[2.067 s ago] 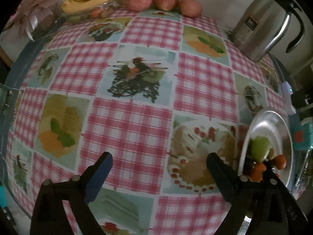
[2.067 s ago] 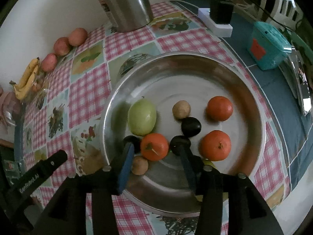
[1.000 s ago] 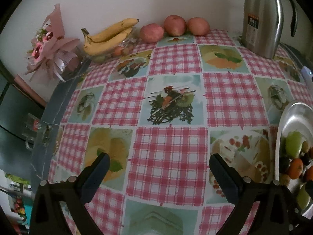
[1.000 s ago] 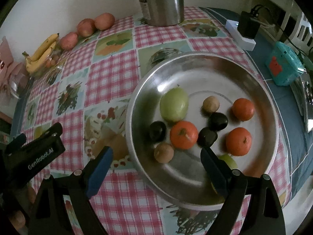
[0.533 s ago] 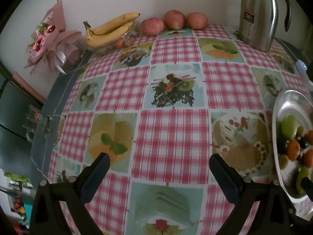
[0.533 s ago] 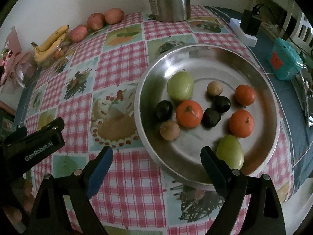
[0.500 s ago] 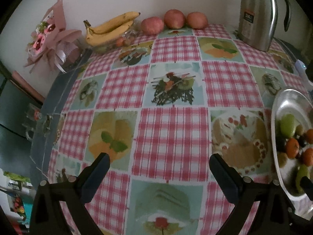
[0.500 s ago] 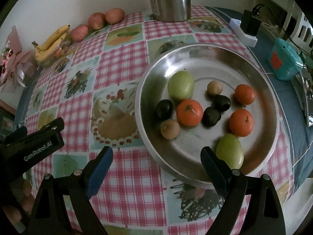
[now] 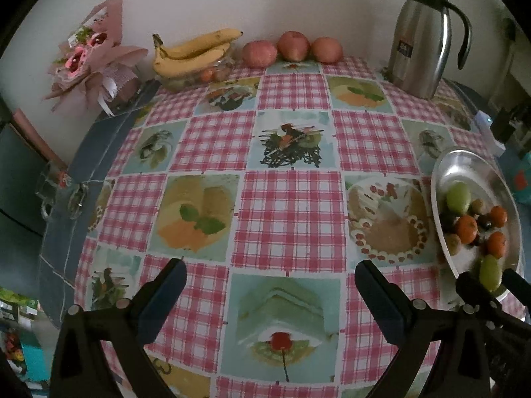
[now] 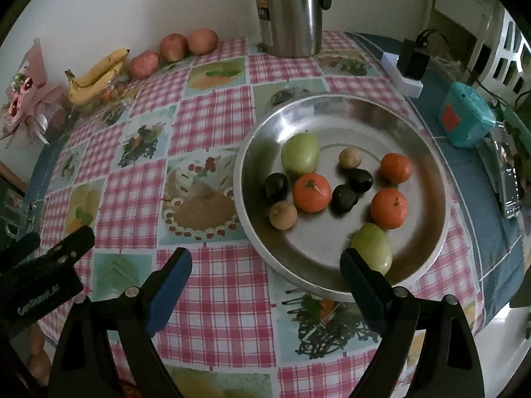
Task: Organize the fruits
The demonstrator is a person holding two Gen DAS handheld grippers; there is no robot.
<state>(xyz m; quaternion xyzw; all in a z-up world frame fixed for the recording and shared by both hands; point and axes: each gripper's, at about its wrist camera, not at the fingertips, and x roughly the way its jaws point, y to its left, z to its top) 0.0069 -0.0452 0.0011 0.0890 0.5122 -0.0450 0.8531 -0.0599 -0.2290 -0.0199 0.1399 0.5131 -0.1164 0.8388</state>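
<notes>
The metal plate (image 10: 428,179) sits on the right part of the surface (image 10: 212,285), which is covered by a pink checked cloth. It holds two green fruits (image 10: 300,153), three oranges (image 10: 312,191), three dark plums (image 10: 344,198) and two small brown fruits (image 10: 282,215), all loose in the dish. Two seconds ago the right gripper (image 10: 265,273) stood low inside the plate with its fingers narrowed around the middle orange; now it is raised and drawn back over the plate's near rim, fingers wide with nothing between them. A second green fruit (image 10: 372,248) that was hidden then now shows by the near rim. The left gripper (image 9: 270,292) has also pulled back above the bare cloth, fingers wide and empty as before, so the bananas (image 9: 194,53), apples (image 9: 292,45) and steel jug (image 9: 421,33) along the wall appear farther off.
</notes>
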